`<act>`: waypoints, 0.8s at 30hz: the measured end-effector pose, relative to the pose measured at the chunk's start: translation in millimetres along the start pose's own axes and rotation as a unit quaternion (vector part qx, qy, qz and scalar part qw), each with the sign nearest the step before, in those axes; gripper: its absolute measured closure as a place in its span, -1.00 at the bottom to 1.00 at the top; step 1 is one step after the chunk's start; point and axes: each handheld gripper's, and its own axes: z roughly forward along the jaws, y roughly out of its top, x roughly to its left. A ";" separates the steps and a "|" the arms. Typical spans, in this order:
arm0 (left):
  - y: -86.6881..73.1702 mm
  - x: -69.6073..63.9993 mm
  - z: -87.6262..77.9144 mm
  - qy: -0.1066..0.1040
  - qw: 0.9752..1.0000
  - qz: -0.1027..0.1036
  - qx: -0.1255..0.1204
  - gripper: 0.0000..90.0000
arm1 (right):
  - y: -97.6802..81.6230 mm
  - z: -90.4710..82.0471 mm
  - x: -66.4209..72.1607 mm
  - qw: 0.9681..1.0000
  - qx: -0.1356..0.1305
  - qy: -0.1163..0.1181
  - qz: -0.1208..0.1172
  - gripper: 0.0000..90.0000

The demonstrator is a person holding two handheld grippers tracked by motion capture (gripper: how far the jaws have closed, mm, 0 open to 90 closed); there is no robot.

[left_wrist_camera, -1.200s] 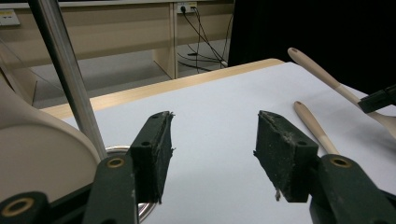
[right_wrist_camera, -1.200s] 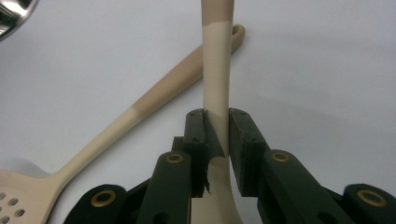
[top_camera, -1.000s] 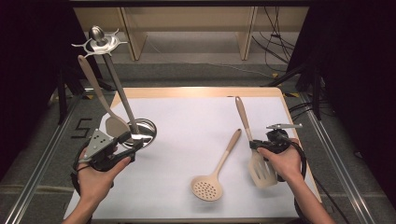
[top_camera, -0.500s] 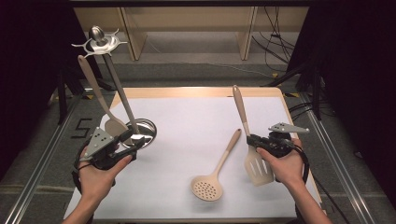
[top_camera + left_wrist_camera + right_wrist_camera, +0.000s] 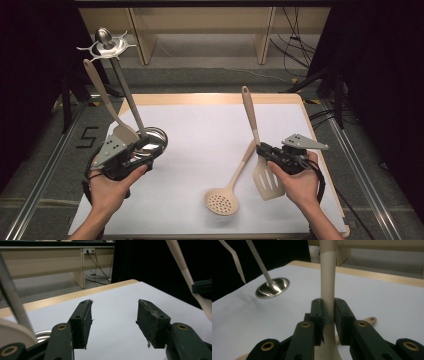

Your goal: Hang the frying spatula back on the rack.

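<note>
The right claw (image 5: 327,312) is clamped on the neck of the slotted spatula (image 5: 266,181), its pads pinching the beige handle just above the blade, so the long handle rises ahead of the claw and the blade hangs toward the person's hand. My worry is that the grip sits low on a smooth, tapering stem: if the wrist tips, the handle could swivel between the pads or slide through them, and the blade could drop onto the skimmer (image 5: 223,201) that lies on the white tabletop (image 5: 210,135) just to the claw's left. Farther left stands the utensil stand (image 5: 131,107), its round steel base on the tabletop and a hook crown at the top, with a beige spoon (image 5: 102,100) hanging from it; a handle carried across at an angle could strike the pole or knock that spoon off. The left claw (image 5: 113,322) waits beside the base with its jaws wide apart and nothing between them. The right gripper view shows the pads pressing the stem, which the high view hides behind the hand; the high view shows the hook crown and the spatula's blade.
</note>
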 end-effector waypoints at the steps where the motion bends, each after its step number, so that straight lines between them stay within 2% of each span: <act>1: 1.5 -2.1 3.4 -0.005 1.000 -0.001 -0.002 -0.02 | 0.3 1.9 1.5 1.000 -0.010 0.003 -0.010 0.75; 3: 4.4 -5.9 9.0 -0.017 1.000 0.001 -0.004 -0.04 | 1.5 3.5 7.9 1.000 -0.009 0.007 -0.013 0.75; 4: 5.7 -8.1 10.9 -0.021 1.000 0.001 -0.003 -0.04 | 2.4 4.3 10.3 1.000 -0.010 0.007 -0.024 0.75; 5: 7.5 -11.1 14.3 -0.030 1.000 0.003 -0.003 -0.04 | 3.8 6.4 16.6 0.999 -0.013 0.016 -0.026 0.75; 6: 7.5 -11.1 14.3 -0.030 1.000 0.003 -0.003 -0.04 | 3.8 6.4 16.6 0.999 -0.013 0.016 -0.026 0.75; 7: 8.8 -13.2 17.0 -0.035 0.999 0.000 -0.004 -0.04 | 4.3 7.6 17.7 0.999 -0.017 0.012 -0.038 0.75; 9: 11.5 -16.2 21.4 -0.048 0.999 -0.003 -0.003 -0.03 | 5.3 9.9 24.6 0.999 -0.022 0.018 -0.034 0.75; 12: 16.6 -21.4 29.3 -0.060 0.998 0.005 -0.004 -0.02 | 6.4 12.3 35.7 0.998 -0.029 0.026 -0.046 0.75; 14: 19.7 -25.5 34.9 -0.069 0.998 0.004 -0.002 -0.02 | 7.0 11.8 37.5 0.998 -0.026 0.024 -0.052 0.75; 15: 21.0 -27.5 37.5 -0.075 0.997 0.004 -0.002 -0.02 | 7.0 12.9 41.4 0.998 -0.030 0.029 -0.045 0.75; 17: 22.8 -30.9 41.3 -0.081 0.997 0.006 0.000 -0.02 | 7.4 14.5 46.1 0.998 -0.032 0.031 -0.051 0.75; 18: 23.4 -32.6 43.0 -0.083 0.997 0.004 0.001 -0.02 | 8.0 15.4 46.5 0.997 -0.031 0.032 -0.062 0.75; 19: 23.8 -34.3 44.6 -0.087 0.996 0.003 0.001 -0.02 | 8.1 14.8 49.5 0.998 -0.028 0.032 -0.053 0.75; 20: 24.2 -36.2 46.0 -0.091 0.996 0.003 0.004 -0.02 | 8.3 17.3 50.4 0.997 -0.037 0.038 -0.056 0.75; 21: 24.6 -38.1 47.1 -0.093 0.996 0.003 0.004 -0.02 | 9.0 16.9 53.3 0.997 -0.030 0.039 -0.055 0.75; 23: 25.6 -41.5 49.0 -0.097 0.995 0.003 0.004 -0.01 | 11.0 19.1 54.5 0.995 -0.042 0.042 -0.076 0.75; 24: 26.0 -42.8 49.6 -0.099 0.995 0.004 0.005 0.00 | 11.2 18.6 58.3 0.996 -0.034 0.052 -0.060 0.75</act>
